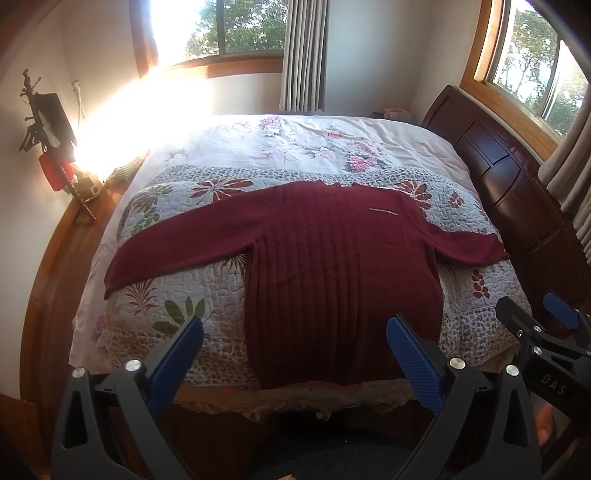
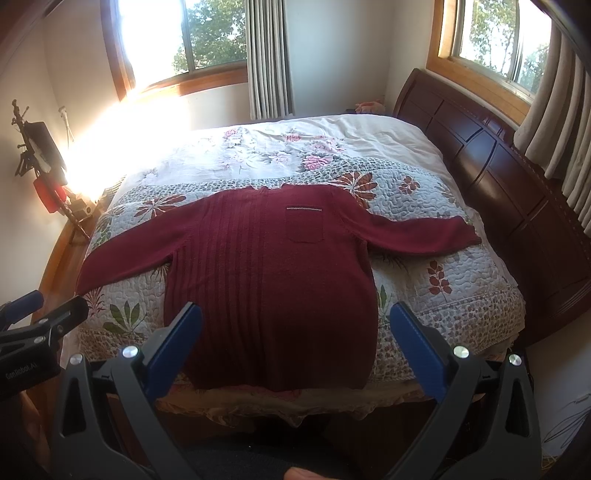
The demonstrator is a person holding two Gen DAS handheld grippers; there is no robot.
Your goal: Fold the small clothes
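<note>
Plainly, the maroon knit sweater (image 1: 343,280) lies face up and flat on the quilted floral bedspread (image 1: 177,295), both sleeves stretched out to left and right and the hem at the near edge of the bed, a layout that suits folding since every edge is reachable. No fold is made yet. The left gripper (image 1: 295,350) and the right gripper (image 2: 295,339) hang over the near hem, jaws spread wide and empty, apparently ready to choose a first grasp, likely at a sleeve.

Sunlight from the left window (image 1: 184,33) blew out the wall (image 2: 110,122) in white glare. Fisheye bending curved the edges; the centre stayed sharp.
</note>
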